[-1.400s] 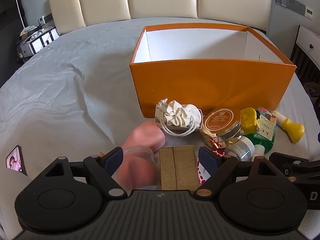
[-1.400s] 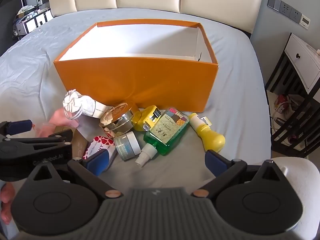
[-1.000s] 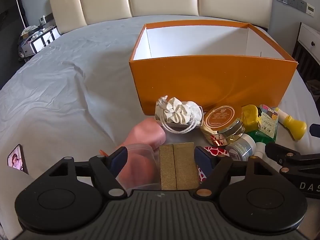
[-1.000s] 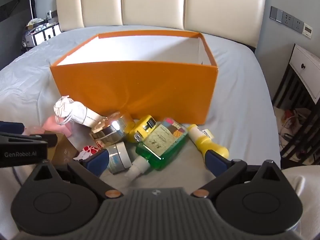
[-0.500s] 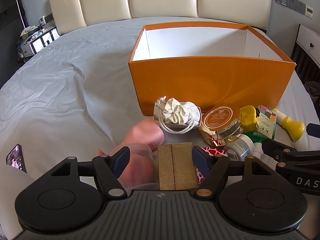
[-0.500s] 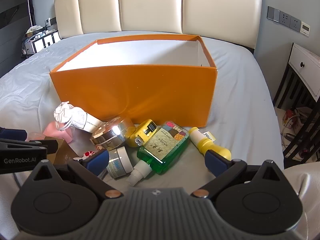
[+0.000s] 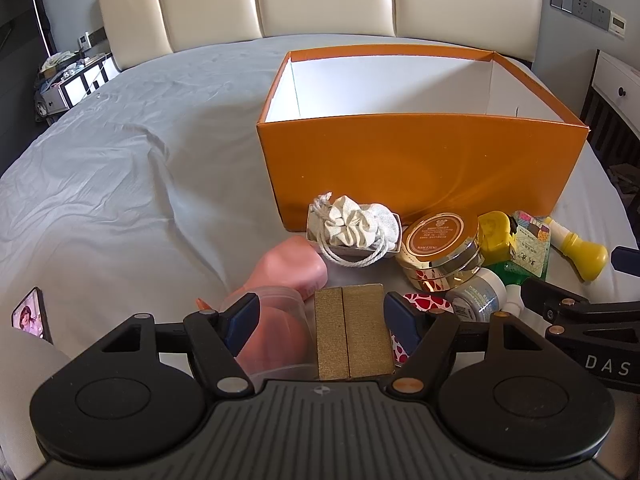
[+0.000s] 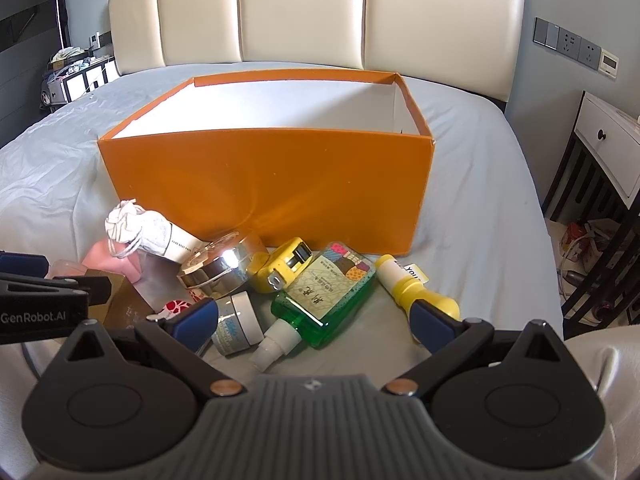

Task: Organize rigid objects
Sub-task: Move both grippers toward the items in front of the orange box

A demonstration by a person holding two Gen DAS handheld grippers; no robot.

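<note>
An open orange box (image 7: 420,168) with a white inside stands on the bed; it also shows in the right wrist view (image 8: 264,184). In front of it lie a gold box (image 7: 352,332), a pink bottle (image 7: 288,276), a white pouch (image 7: 352,228), a gold tin (image 7: 440,244), a small grey jar (image 8: 236,326), a yellow tape measure (image 8: 280,266), a green bottle (image 8: 324,296) and a yellow bottle (image 8: 416,290). My left gripper (image 7: 322,320) is open, with the gold box and pink bottle between its fingers. My right gripper (image 8: 314,320) is open over the green bottle.
A phone (image 7: 30,316) lies on the grey sheet at the left. A white nightstand (image 8: 604,144) stands right of the bed. A padded headboard (image 8: 320,16) is behind the box. A cluttered shelf (image 7: 68,76) sits far left.
My right gripper has dropped lower and come closer to the green bottle. My left gripper has narrowed slightly around the gold box and pink bottle. The objects have not moved.
</note>
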